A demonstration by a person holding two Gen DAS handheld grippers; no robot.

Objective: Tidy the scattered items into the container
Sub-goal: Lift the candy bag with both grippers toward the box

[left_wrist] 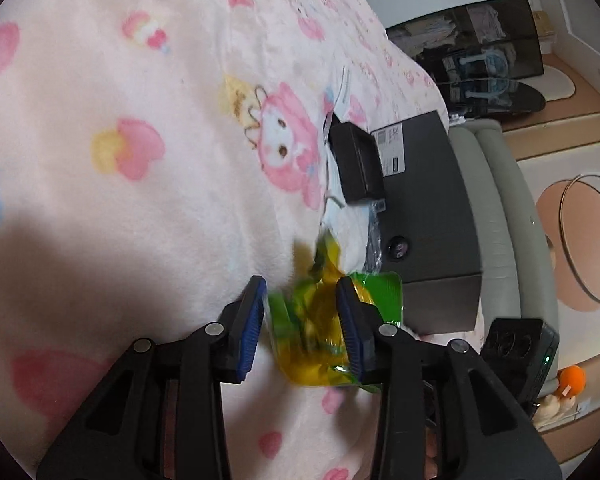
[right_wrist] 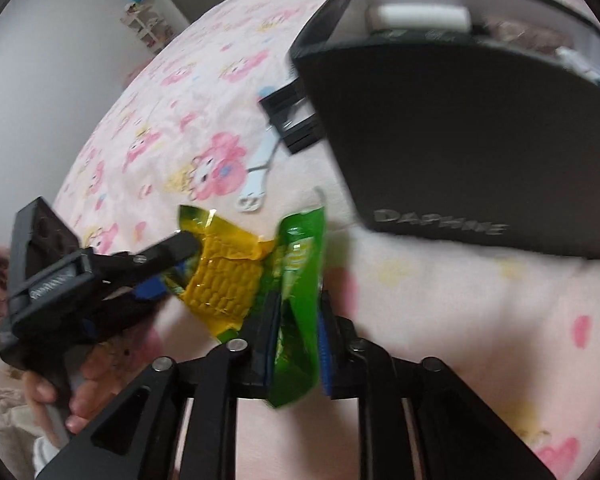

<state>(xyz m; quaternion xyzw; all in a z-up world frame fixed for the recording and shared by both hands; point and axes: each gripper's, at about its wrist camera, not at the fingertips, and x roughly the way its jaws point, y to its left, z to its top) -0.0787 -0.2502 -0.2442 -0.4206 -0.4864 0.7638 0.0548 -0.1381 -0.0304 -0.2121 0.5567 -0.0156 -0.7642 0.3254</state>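
Lying between both grippers, the corn packet [right_wrist: 236, 276] stretches lengthwise away from the black box [right_wrist: 460, 120]. The right gripper [right_wrist: 296, 344], nearer the box, seems to pinch its green end; the left gripper [left_wrist: 300, 320] brackets the yellow end, grip unclear.

The blanket [left_wrist: 140, 160] on the bed is pale pink, printed with pink cartoon characters and yellow and blue bits. The corn packet [right_wrist: 228, 280] is yellow and green with kernel rows. The box [right_wrist: 460, 140] is black outside, white inside, with grey lettering. Gripper pads [left_wrist: 254, 320] are blue.
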